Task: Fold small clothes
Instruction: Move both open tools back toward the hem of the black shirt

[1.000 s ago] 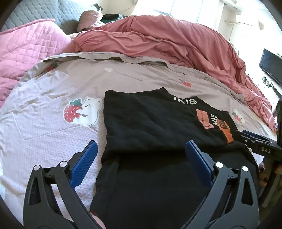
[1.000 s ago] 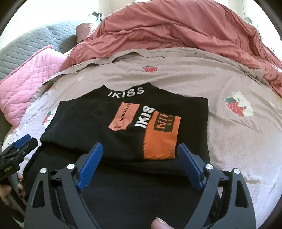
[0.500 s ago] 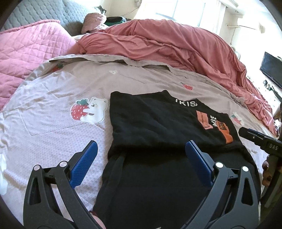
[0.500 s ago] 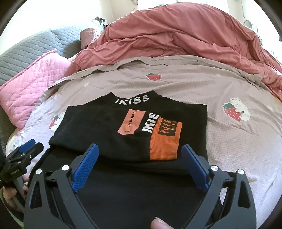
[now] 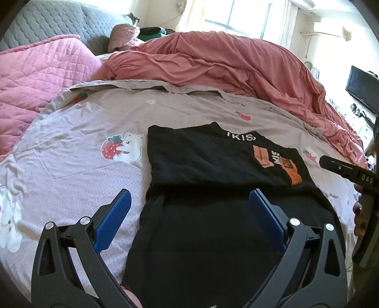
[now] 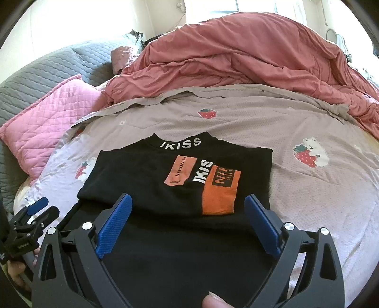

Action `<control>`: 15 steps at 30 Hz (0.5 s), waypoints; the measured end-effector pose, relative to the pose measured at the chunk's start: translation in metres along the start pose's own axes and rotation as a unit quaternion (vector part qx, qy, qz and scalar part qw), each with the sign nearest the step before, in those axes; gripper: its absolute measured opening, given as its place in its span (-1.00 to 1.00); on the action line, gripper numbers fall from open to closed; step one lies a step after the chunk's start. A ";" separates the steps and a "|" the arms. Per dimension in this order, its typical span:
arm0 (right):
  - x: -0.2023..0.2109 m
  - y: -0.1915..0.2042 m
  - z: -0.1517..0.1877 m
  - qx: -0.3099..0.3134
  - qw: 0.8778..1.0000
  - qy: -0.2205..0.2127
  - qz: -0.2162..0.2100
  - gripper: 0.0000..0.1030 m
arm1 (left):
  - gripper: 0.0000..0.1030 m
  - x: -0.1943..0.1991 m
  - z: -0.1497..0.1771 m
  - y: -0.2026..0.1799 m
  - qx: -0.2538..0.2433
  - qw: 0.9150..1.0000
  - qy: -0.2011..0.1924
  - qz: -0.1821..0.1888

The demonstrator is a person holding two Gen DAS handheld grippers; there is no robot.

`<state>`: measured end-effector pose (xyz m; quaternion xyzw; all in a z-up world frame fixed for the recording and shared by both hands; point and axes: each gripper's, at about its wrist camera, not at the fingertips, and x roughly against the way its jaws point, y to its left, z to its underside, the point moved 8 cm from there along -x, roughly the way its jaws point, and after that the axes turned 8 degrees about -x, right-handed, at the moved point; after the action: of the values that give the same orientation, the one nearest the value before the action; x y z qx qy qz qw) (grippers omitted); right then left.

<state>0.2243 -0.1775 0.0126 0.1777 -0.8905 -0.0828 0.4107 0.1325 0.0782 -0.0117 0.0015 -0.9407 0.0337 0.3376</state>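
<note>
A black shirt (image 6: 146,170) with an orange patch and white "IKISS" lettering lies folded on the strawberry-print bedsheet (image 6: 236,123); it also shows in the left wrist view (image 5: 201,156). Its upper part is folded over the lower part (image 5: 201,237), which reaches toward me. My left gripper (image 5: 190,208) is open and empty, held above the shirt's near left edge. My right gripper (image 6: 188,215) is open and empty, held above the near part of the shirt, below the orange patch. Each gripper shows at the edge of the other's view.
A rumpled red duvet (image 6: 236,59) lies across the far side of the bed. A pink quilted pillow (image 6: 47,120) and a grey headboard (image 5: 59,21) are at the left. A dark screen (image 5: 362,87) stands at the far right.
Both grippers have drawn back and up from the shirt, which now looks smaller and farther away. Both stay open. The shirt has not moved.
</note>
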 end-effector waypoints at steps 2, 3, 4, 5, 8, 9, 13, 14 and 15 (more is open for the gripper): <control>0.004 0.000 0.001 0.001 1.000 0.000 -0.002 0.85 | 0.81 0.003 0.002 -0.001 -0.001 1.000 0.002 -0.001; 0.006 0.000 0.002 0.002 1.000 -0.001 -0.003 0.85 | 0.81 0.005 0.003 -0.001 0.000 1.000 0.003 -0.002; 0.008 0.001 0.003 0.003 1.000 0.000 -0.004 0.85 | 0.81 0.006 0.003 -0.001 0.000 1.000 0.005 -0.002; 0.009 0.001 0.004 0.003 1.000 0.000 -0.004 0.85 | 0.81 0.008 0.004 -0.002 0.001 1.000 0.006 -0.002; 0.015 0.002 0.009 0.007 1.000 0.001 -0.005 0.85 | 0.81 0.013 0.007 -0.002 0.002 1.000 0.012 -0.002; 0.016 0.002 0.011 0.007 1.000 0.002 -0.006 0.85 | 0.81 0.015 0.008 -0.002 0.002 1.000 0.014 -0.004; 0.021 0.005 0.019 0.009 1.000 0.007 -0.008 0.85 | 0.81 0.023 0.011 -0.004 -0.001 1.000 0.016 -0.011; 0.022 0.006 0.022 0.011 1.000 0.009 -0.009 0.85 | 0.81 0.025 0.011 -0.005 -0.004 1.000 0.016 -0.014; 0.023 0.007 0.024 0.012 1.000 0.010 -0.009 0.85 | 0.81 0.026 0.012 -0.004 -0.006 1.000 0.016 -0.016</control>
<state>0.1908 -0.1801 0.0151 0.1916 -0.8854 -0.0740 0.4169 0.1051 0.0737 -0.0039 0.0144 -0.9352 0.0230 0.3530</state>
